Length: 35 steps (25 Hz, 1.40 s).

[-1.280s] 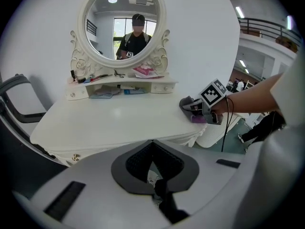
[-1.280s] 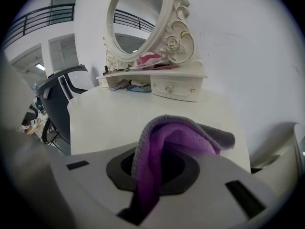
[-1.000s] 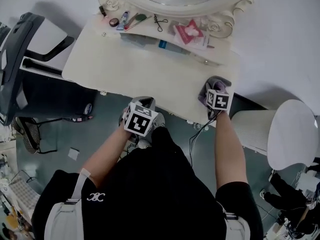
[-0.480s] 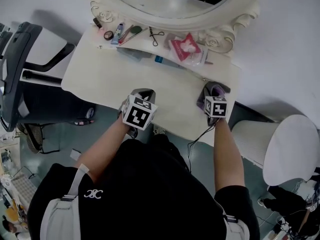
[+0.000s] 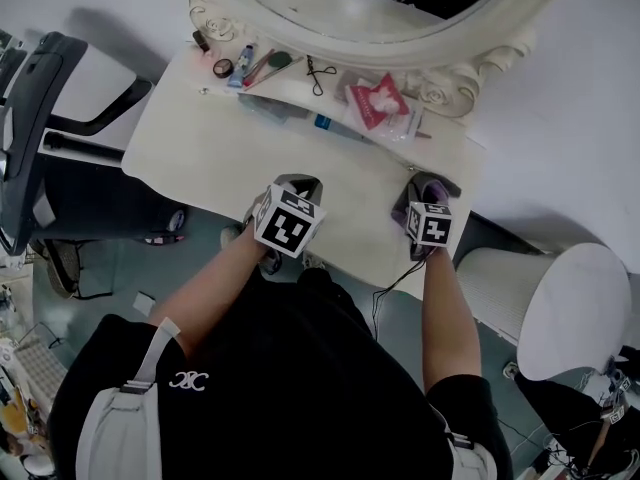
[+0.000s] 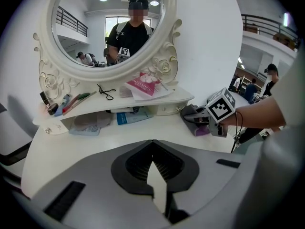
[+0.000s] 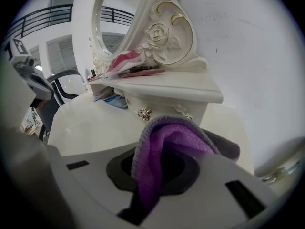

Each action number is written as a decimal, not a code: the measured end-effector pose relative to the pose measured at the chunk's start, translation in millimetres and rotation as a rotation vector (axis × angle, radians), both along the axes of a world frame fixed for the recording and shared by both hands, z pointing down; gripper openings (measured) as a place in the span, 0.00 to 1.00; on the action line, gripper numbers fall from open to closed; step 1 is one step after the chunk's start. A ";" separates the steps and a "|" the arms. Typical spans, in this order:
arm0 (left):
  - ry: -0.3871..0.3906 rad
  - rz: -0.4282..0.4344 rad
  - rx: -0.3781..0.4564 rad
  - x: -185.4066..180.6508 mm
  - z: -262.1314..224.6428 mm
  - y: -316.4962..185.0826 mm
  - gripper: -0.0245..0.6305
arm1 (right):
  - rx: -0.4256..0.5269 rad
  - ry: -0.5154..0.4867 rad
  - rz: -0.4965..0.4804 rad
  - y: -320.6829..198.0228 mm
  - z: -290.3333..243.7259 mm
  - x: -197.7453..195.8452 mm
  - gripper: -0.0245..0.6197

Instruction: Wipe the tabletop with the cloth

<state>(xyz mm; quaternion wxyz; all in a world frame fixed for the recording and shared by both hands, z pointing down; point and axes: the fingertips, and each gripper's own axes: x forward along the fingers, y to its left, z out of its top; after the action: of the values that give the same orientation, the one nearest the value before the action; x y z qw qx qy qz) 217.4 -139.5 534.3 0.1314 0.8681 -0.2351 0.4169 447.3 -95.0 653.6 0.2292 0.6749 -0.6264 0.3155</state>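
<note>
The white tabletop (image 5: 220, 143) of a dressing table lies in front of me. A purple and grey cloth (image 5: 436, 187) sits bunched at its right end, below the shelf, with my right gripper (image 5: 423, 198) shut on it. In the right gripper view the cloth (image 7: 167, 149) bulges out from between the jaws of that gripper (image 7: 159, 187). My left gripper (image 5: 291, 194) hovers over the table's front edge, left of the cloth. Seen in its own view, the left gripper (image 6: 153, 171) has its jaws closed together on nothing. That view also shows the right gripper (image 6: 209, 121) and the cloth (image 6: 196, 126).
An oval mirror (image 5: 370, 13) stands at the back above a narrow shelf (image 5: 330, 73) carrying small cosmetics and a red packet (image 5: 378, 96). A blue pack (image 5: 325, 123) lies under the shelf. A black chair (image 5: 45, 118) stands left, a white round seat (image 5: 565, 288) right.
My left gripper has come forward from below the table's front edge to over it. The right gripper stays at the right end with the cloth in it.
</note>
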 end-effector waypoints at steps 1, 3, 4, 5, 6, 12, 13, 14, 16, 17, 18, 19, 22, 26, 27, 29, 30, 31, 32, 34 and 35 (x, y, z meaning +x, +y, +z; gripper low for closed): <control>-0.004 0.003 -0.005 -3.1 1.5 -0.8 0.04 | -0.002 -0.009 0.004 -0.5 0.0 -2.9 0.10; -0.007 0.012 -0.007 -9.3 1.3 -4.7 0.04 | -0.006 -0.026 0.011 -4.2 -1.4 -11.7 0.10; -0.005 0.014 -0.005 -12.7 0.0 -8.2 0.04 | -0.008 -0.037 0.015 -7.4 -2.4 -17.9 0.10; -0.001 0.012 -0.004 -16.7 -1.4 -12.4 0.04 | -0.009 -0.049 0.017 -11.1 -3.0 -25.6 0.10; 0.003 0.006 -0.005 -21.4 -2.4 -17.2 0.04 | -0.011 -0.059 0.017 -15.0 -3.3 -34.6 0.10; 0.020 -0.003 -0.016 -52.8 -6.7 -43.6 0.04 | -0.023 -0.096 0.003 -41.6 -4.4 -86.7 0.10; 0.024 -0.002 -0.012 -60.4 -9.0 -48.6 0.04 | -0.025 -0.102 0.005 -47.0 -4.8 -94.3 0.10; 0.028 -0.003 -0.008 -69.4 -11.2 -54.3 0.04 | -0.026 -0.108 0.011 -52.6 -5.4 -101.7 0.10; 0.033 -0.012 -0.007 -90.6 -13.4 -66.5 0.04 | -0.028 -0.115 0.033 -63.6 -8.4 -115.6 0.10; 0.036 -0.019 -0.009 -102.0 -13.6 -72.5 0.04 | -0.028 -0.120 0.044 -69.3 -11.2 -123.3 0.10; 0.040 -0.027 -0.013 -113.2 -13.7 -78.2 0.04 | -0.029 -0.126 0.051 -75.2 -13.5 -131.6 0.10; 0.045 -0.034 -0.019 -124.1 -13.6 -83.1 0.04 | -0.030 -0.132 0.055 -80.9 -14.6 -140.0 0.10; 0.061 -0.049 -0.039 -154.4 -10.2 -92.4 0.04 | -0.035 -0.135 0.053 -95.6 -15.1 -168.9 0.10; 0.069 -0.043 -0.038 -190.8 -7.6 -109.2 0.04 | -0.033 -0.115 0.037 -119.2 -16.5 -209.9 0.10; 0.072 -0.042 -0.035 -199.2 -7.8 -115.1 0.04 | -0.033 -0.113 0.040 -125.4 -17.0 -218.1 0.10; 0.082 -0.044 -0.035 -216.2 -8.7 -126.8 0.04 | -0.035 -0.121 0.056 -135.7 -17.5 -235.1 0.10; 0.089 -0.047 -0.036 -224.3 -9.8 -132.0 0.04 | -0.037 -0.127 0.064 -139.8 -17.6 -244.6 0.10; 0.097 -0.049 -0.036 -231.8 -11.6 -137.1 0.04 | -0.039 -0.130 0.069 -144.0 -17.7 -254.5 0.10; 0.106 -0.052 -0.035 -238.7 -13.9 -141.9 0.04 | -0.039 -0.129 0.070 -148.7 -18.0 -264.4 0.10; 0.122 -0.062 -0.039 -250.6 -15.7 -149.3 0.04 | -0.038 -0.128 0.061 -160.0 -18.6 -283.7 0.10; 0.129 -0.069 -0.047 -256.2 -14.5 -151.1 0.04 | -0.039 -0.131 0.054 -166.0 -18.5 -293.1 0.10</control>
<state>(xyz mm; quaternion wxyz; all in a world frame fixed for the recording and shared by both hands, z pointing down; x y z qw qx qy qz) -38.8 -290.6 519.7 0.1808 0.8812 -0.2463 0.3607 154.1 -261.0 635.1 0.1923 0.6650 -0.6153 0.3771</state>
